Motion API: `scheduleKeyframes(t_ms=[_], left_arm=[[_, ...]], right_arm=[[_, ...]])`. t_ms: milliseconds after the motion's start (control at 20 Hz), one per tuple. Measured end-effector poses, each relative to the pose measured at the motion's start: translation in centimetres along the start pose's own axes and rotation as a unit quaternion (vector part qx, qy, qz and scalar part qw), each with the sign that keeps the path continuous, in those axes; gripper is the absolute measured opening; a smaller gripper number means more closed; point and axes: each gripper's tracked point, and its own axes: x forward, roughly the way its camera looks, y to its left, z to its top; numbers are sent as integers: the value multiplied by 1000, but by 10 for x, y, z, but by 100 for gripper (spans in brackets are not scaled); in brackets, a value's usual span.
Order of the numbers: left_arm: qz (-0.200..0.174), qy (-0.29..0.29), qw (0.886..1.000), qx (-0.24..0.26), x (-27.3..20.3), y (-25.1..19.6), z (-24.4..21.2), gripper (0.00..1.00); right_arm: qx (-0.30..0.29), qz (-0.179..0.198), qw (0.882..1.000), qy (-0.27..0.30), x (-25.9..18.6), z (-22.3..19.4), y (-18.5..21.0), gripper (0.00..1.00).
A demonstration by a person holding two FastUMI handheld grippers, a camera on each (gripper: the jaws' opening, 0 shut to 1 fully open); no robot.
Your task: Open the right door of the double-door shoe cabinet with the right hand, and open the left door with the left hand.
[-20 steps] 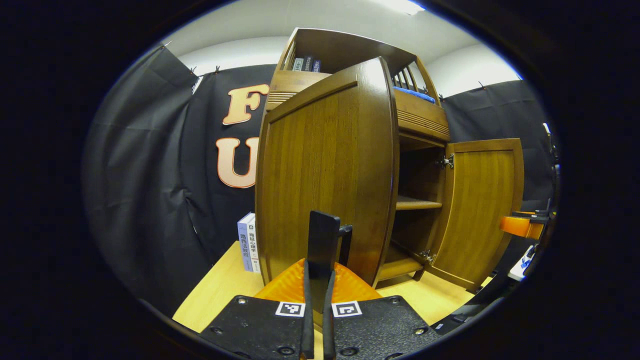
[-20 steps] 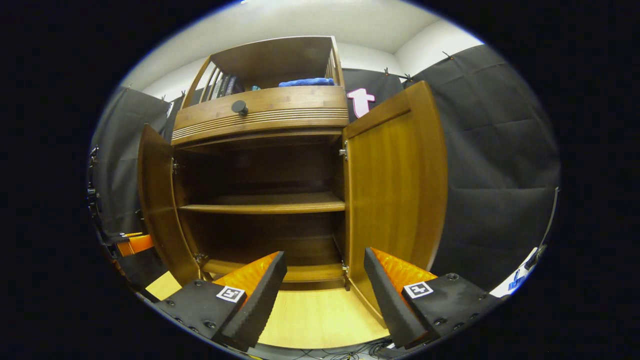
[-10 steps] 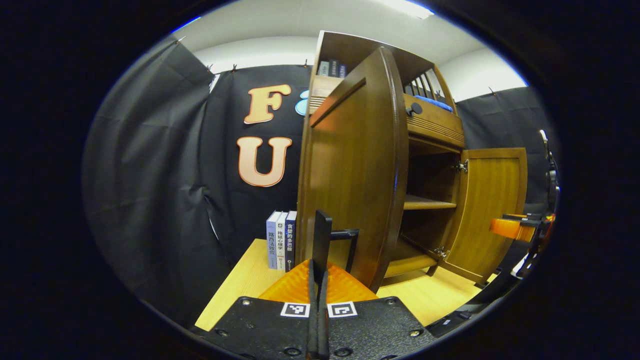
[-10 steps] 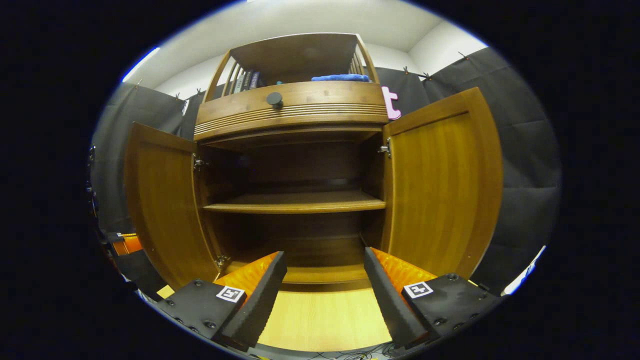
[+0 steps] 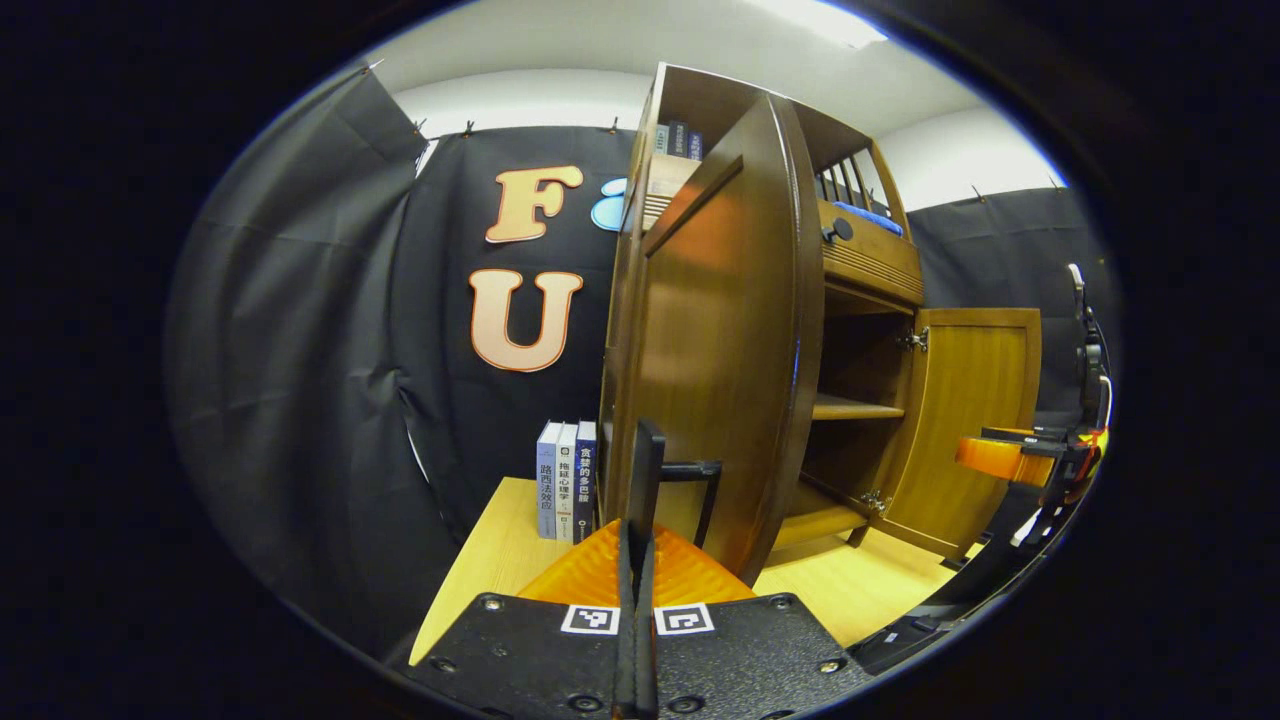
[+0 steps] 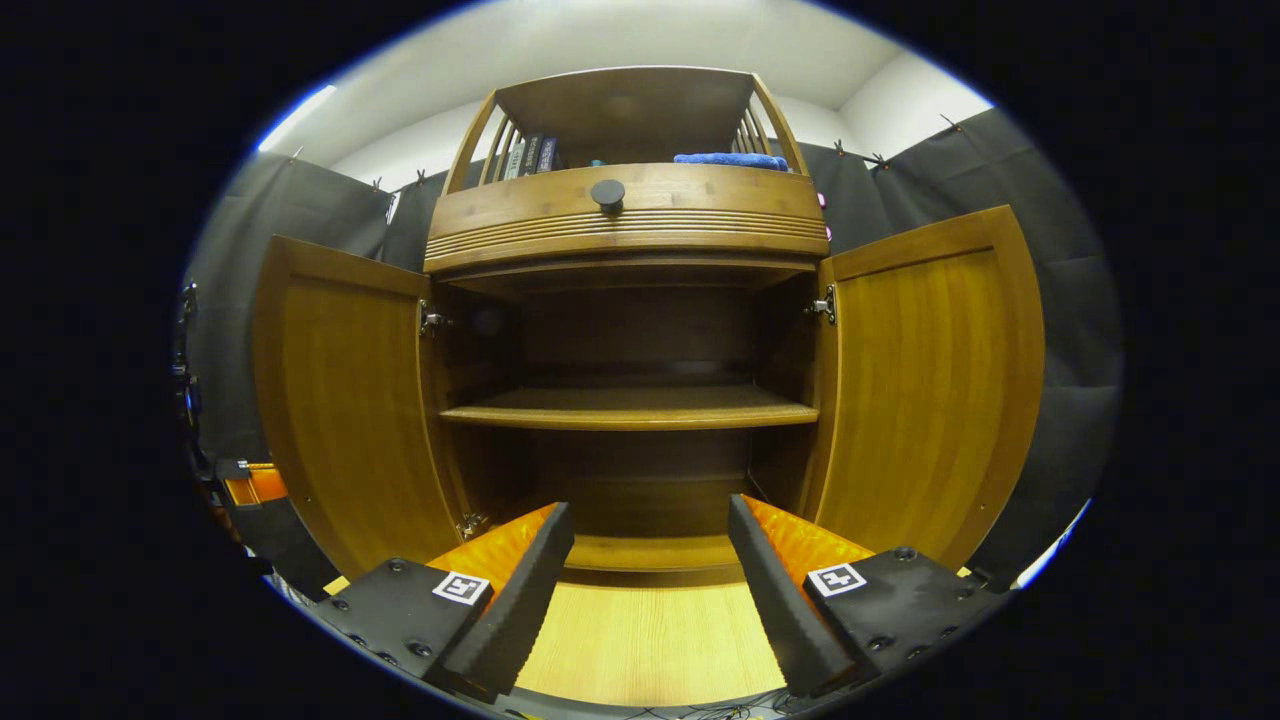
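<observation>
The wooden shoe cabinet stands with both doors swung out. In the right gripper view the left door and the right door flank the bare inner shelf. My right gripper hangs open in front of the cabinet's middle, with nothing between its fingers. In the left gripper view my left gripper is shut at the black handle on the outer face of the left door. The right door stands open beyond, with the right gripper in front of it.
The cabinet rests on a light wooden table. Three books stand on the table against the booth wall, behind the left door. A drawer with a round black knob sits above the doors. A blue cloth lies on the top shelf.
The left door has swung farther open, moving with my shut left gripper. My right gripper has turned to face the cabinet squarely and stays open.
</observation>
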Motion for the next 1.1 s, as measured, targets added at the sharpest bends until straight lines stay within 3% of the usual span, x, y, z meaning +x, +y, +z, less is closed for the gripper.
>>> scheduleKeyframes(t_ms=[200, 350, 700, 1000, 1100], left_arm=[[3, 1, 1000, -15, -3, 27, 4, 0], [-7, 10, 1000, -18, -6, 25, 4, 0], [8, 0, 1000, -14, -34, 24, 19, 0], [25, -3, 1000, -17, -56, 5, 36, 0], [25, -2, 1000, -14, -57, -8, 40, 6]], right_arm=[[0, -9, 1000, 0, -3, 0, 4, 100], [4, -15, 1000, 1, -7, -1, 5, 100], [8, -35, 999, 0, -12, 0, -5, 100], [8, -38, 999, -5, -18, 6, -15, 100], [9, -41, 999, -6, -21, 9, -22, 100]])
